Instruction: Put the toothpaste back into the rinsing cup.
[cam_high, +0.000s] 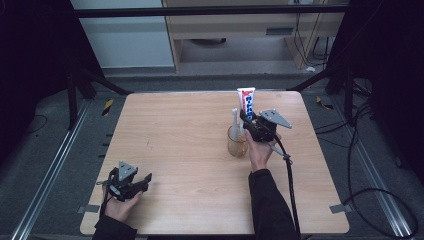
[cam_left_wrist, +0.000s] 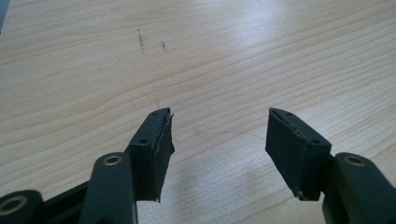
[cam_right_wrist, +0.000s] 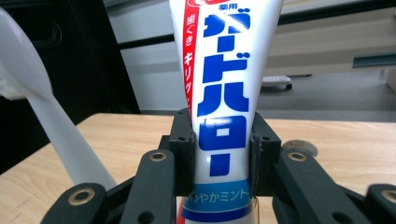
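**Tube held over cup – tip risk**

Toothpaste tube (cam_right_wrist: 224, 116) is clamped upright by right gripper (cam_right_wrist: 222, 154), just above glass cup (cam_high: 237, 142) at table's 2 o'clock; toothbrush (cam_high: 234, 122) stands inside. Cup could be toppled if tube is pushed in off-centre. Left gripper (cam_left_wrist: 219, 135) is held wide open, empty, at 7 o'clock.

Wooden table (cam_high: 190, 150), grey floor (cam_high: 45, 165) — pale cabinet (cam_high: 240, 25) behind

I can read blue katakana "ガードハロー" on the white toothpaste tube (cam_right_wrist: 224, 93), plus red "キリッ" and "さわやかミント" lower down.
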